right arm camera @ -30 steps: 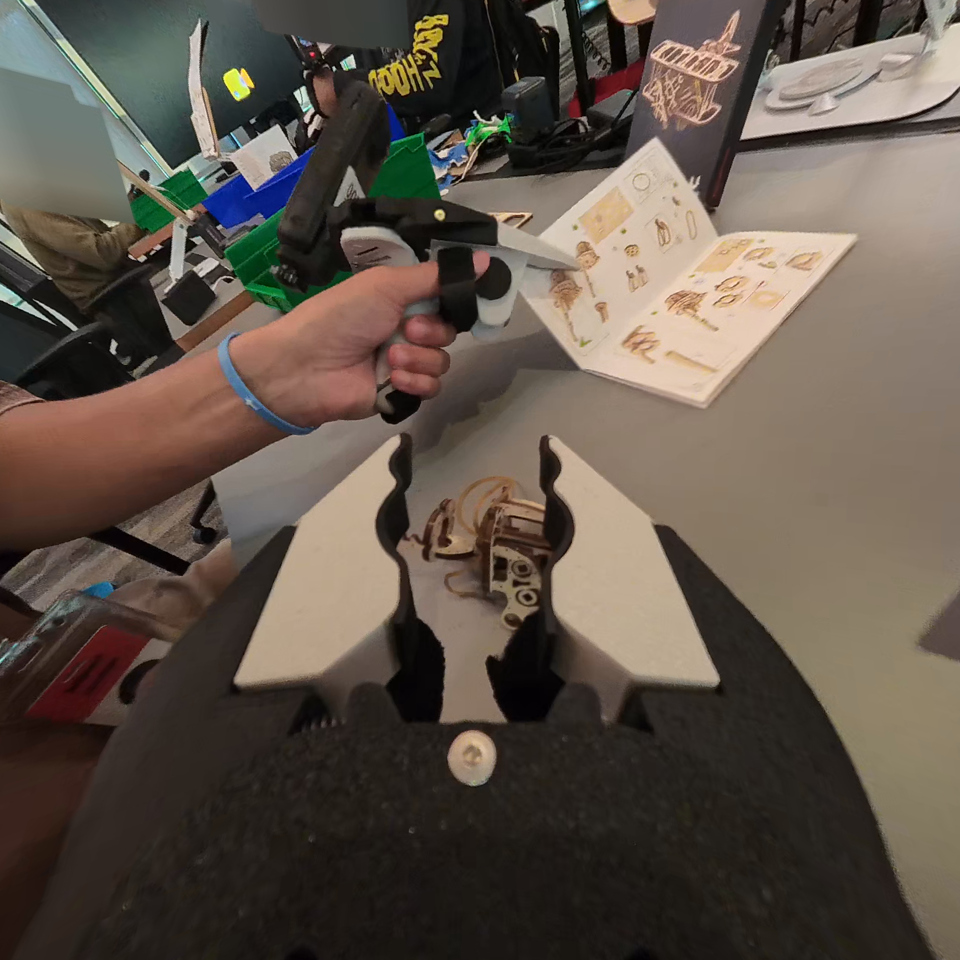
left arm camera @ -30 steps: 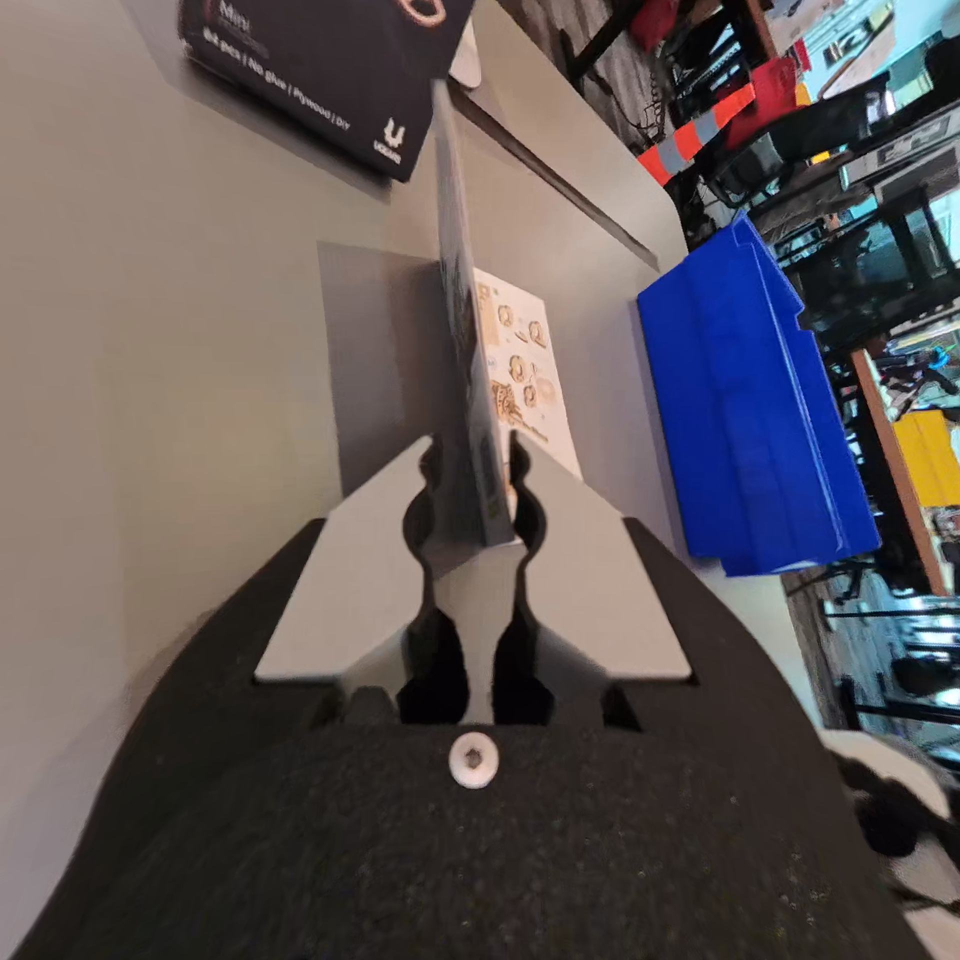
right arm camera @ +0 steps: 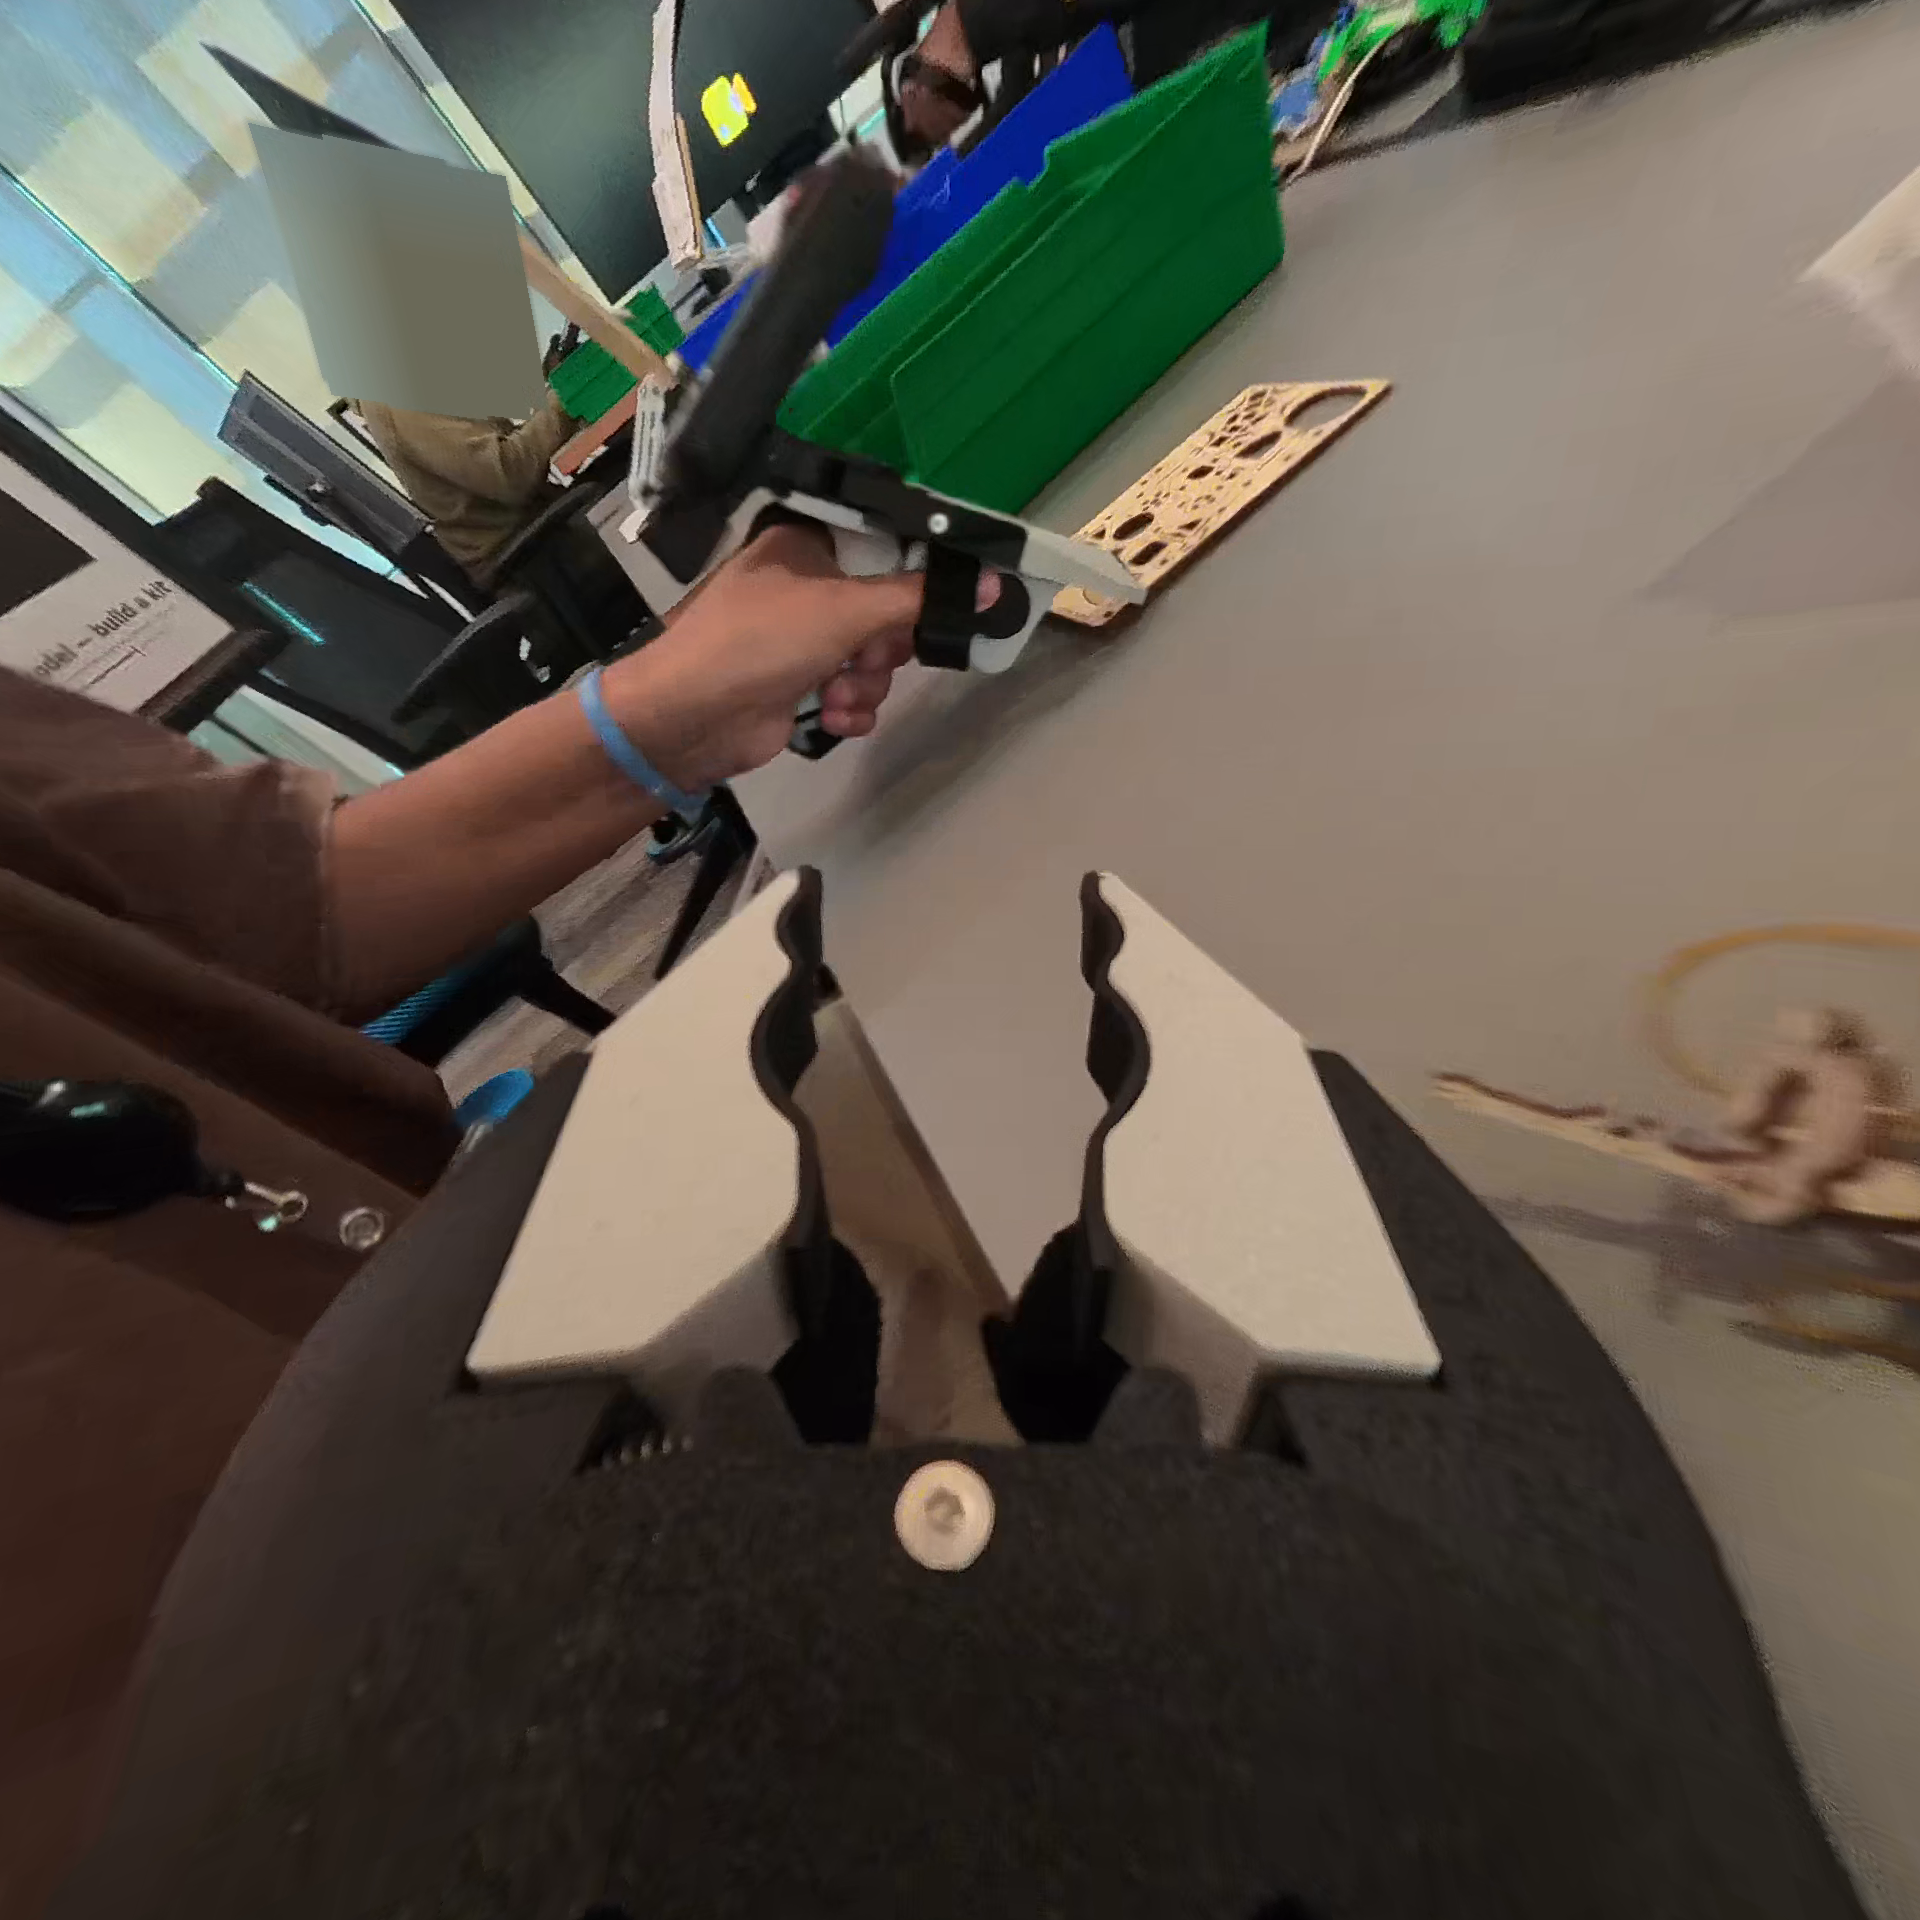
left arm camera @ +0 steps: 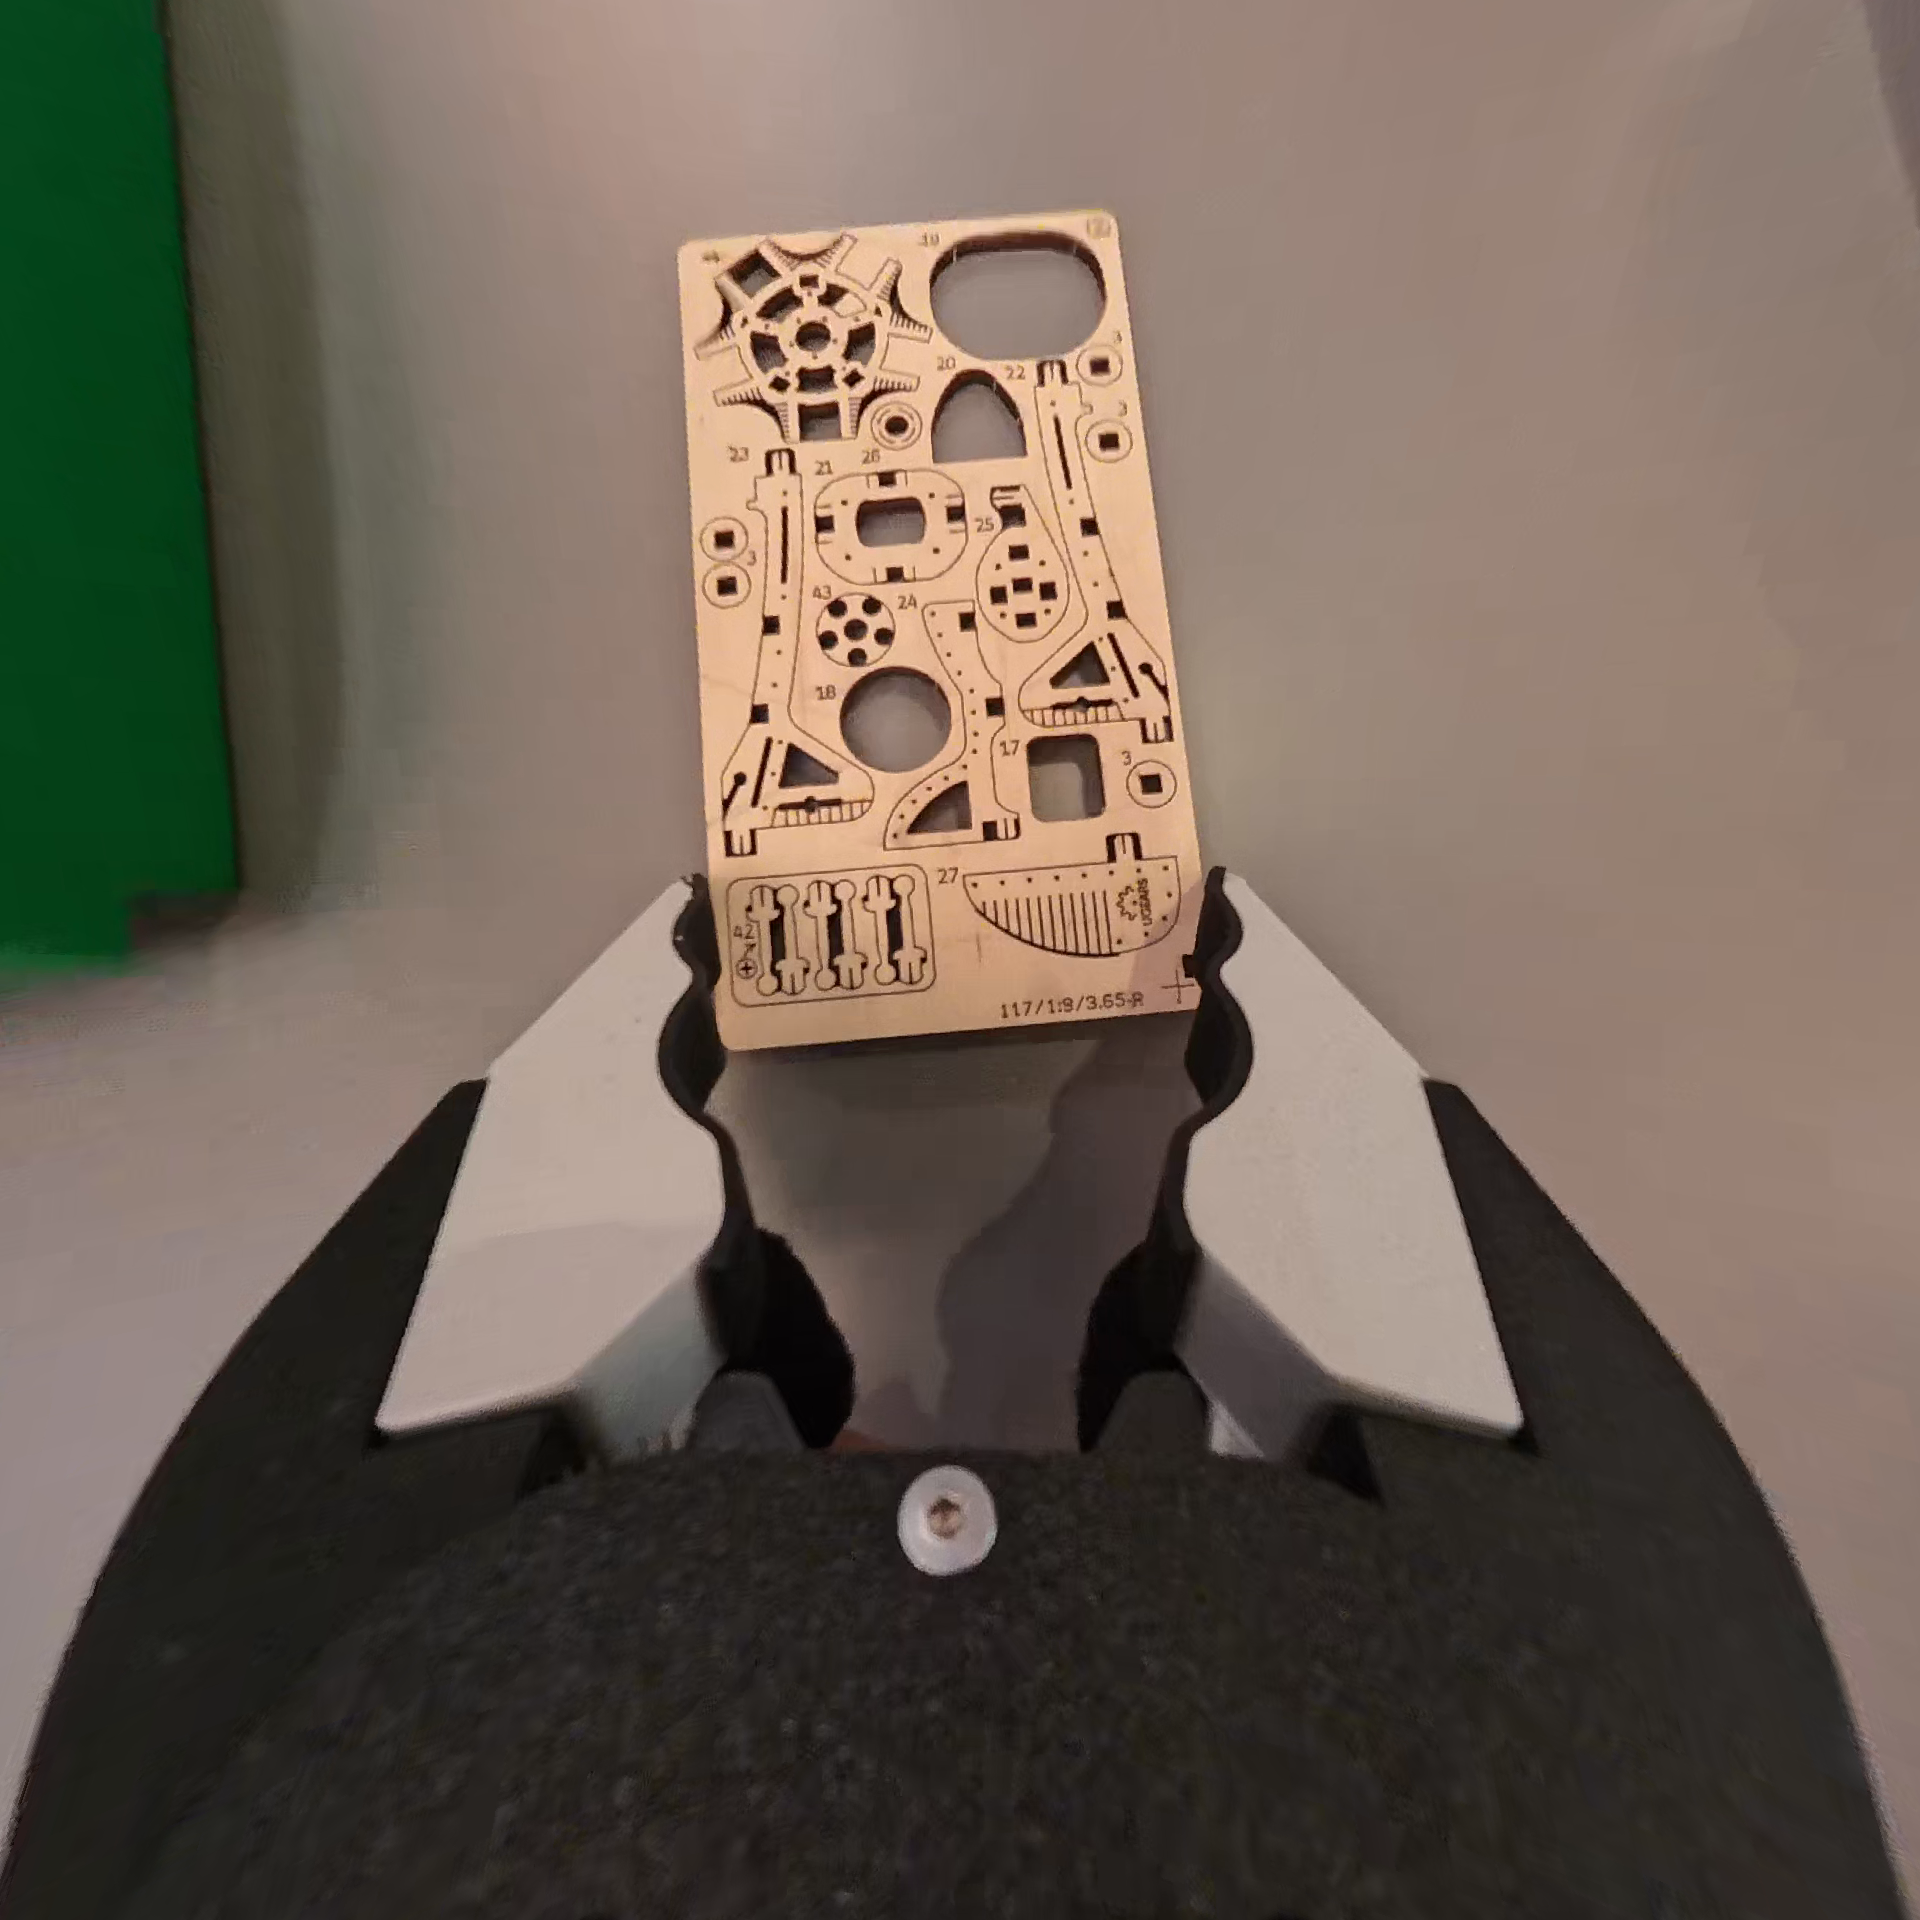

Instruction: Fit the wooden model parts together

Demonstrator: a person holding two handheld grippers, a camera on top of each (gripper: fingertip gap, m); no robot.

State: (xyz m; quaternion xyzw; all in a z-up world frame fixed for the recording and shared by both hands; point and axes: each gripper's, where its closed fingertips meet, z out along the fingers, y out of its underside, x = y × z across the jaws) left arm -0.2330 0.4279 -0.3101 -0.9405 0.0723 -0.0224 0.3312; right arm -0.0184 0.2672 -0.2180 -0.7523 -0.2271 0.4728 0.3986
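Left gripper (left arm camera: 951, 940) wide open around wooden parts sheet (left arm camera: 925, 623)

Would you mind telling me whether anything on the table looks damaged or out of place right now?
Nothing looks damaged. The wooden parts sheet lies flat on the grey table before the open left tool; its few empty cut-outs look like removed parts. The part-built model is too blurred to judge.

Left gripper (left arm camera: 951, 935) pointing toward twelve o'clock, jaws spread wide. Same tool at ten o'clock in the right wrist view, gripped by left hand (right arm camera: 774, 649), forearm stretched out. Right gripper (right arm camera: 948, 925) also parted, nothing between its fingers.
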